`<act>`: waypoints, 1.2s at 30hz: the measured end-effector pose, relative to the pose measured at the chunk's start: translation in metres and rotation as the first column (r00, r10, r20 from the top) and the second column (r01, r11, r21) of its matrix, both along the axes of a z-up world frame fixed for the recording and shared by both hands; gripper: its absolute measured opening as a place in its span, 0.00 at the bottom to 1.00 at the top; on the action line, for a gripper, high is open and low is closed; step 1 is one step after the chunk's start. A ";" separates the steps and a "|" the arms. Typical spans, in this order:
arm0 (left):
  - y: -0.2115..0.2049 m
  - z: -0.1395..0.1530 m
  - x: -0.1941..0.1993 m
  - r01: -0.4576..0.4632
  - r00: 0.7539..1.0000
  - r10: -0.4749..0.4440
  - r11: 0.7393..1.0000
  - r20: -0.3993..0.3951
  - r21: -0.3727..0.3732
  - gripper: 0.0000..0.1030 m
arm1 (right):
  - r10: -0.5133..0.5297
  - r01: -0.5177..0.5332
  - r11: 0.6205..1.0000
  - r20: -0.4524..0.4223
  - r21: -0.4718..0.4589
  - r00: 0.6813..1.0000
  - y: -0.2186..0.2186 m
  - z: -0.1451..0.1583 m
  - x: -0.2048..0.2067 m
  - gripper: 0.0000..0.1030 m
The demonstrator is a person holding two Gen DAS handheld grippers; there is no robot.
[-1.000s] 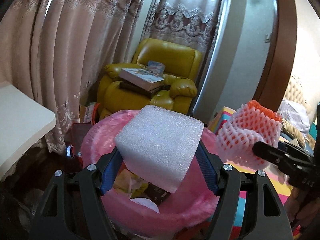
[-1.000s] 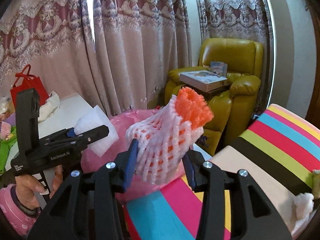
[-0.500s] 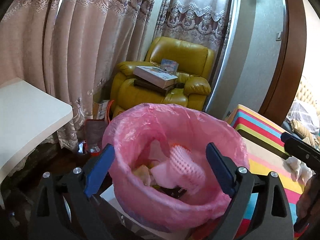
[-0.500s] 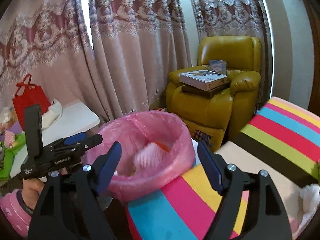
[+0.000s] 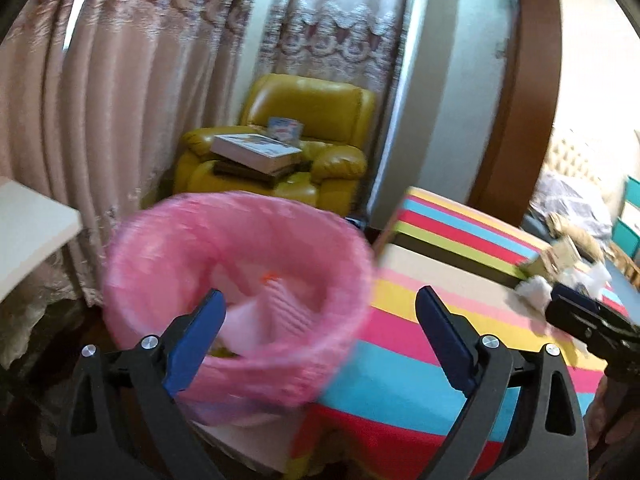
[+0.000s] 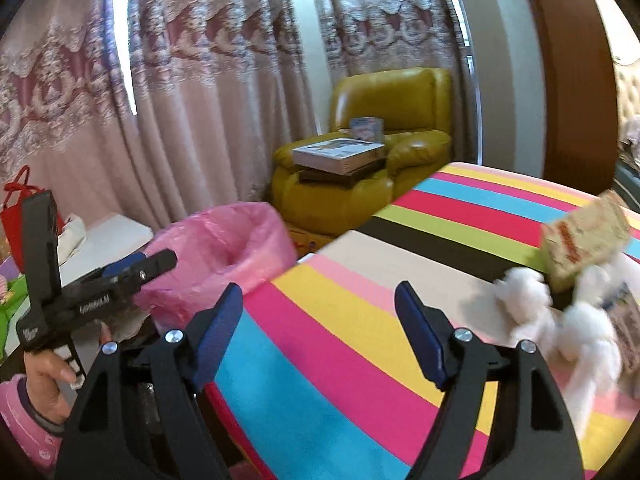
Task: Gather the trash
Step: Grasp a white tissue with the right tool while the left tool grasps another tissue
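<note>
My left gripper hangs over the near rim of the pink-lined bin, its jaws opening with nothing between them. Inside the bin lie a white foam piece and a pink foam net, both blurred. My right gripper stands open and empty above the striped cloth. To its right on the cloth lie crumpled white tissue and a tan packet. The left wrist view shows the tissue just past the right gripper's tip.
A yellow armchair with stacked books stands behind the bin, before long pink curtains. A white tabletop is at the left. A red bag sits far left. A hand in a pink sleeve holds the left gripper.
Both grippers opened: the white foam block and the foam net dropped into the bin. Both views have since swung right, from the bin toward the striped cloth and its litter.
</note>
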State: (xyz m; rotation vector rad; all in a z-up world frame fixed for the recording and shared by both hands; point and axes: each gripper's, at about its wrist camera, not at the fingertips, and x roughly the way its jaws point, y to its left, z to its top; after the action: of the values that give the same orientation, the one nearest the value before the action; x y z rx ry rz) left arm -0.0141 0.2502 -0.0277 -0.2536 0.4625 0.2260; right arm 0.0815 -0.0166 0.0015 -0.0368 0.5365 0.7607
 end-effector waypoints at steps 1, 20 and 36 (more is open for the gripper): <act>-0.009 -0.002 0.003 0.014 1.000 -0.013 1.000 -0.006 0.004 0.87 | -0.017 0.017 1.000 0.006 -0.004 1.000 -0.007 -0.001 -0.001 0.74; -0.106 -0.028 0.023 0.228 0.970 -0.219 0.971 -0.109 0.077 0.87 | -0.359 0.351 0.931 -0.071 -0.097 0.931 -0.139 -0.015 0.052 0.57; -0.123 -0.017 0.049 0.282 0.953 -0.273 0.958 -0.128 0.053 0.87 | -0.381 0.353 0.920 -0.187 -0.168 0.905 -0.137 -0.032 0.082 0.23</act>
State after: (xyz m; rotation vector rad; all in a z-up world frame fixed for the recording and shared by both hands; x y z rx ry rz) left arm 0.0346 0.1272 -0.0446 -0.1030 0.6018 -0.0187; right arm 0.1636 -0.1532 -0.0304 0.0269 0.7761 0.3584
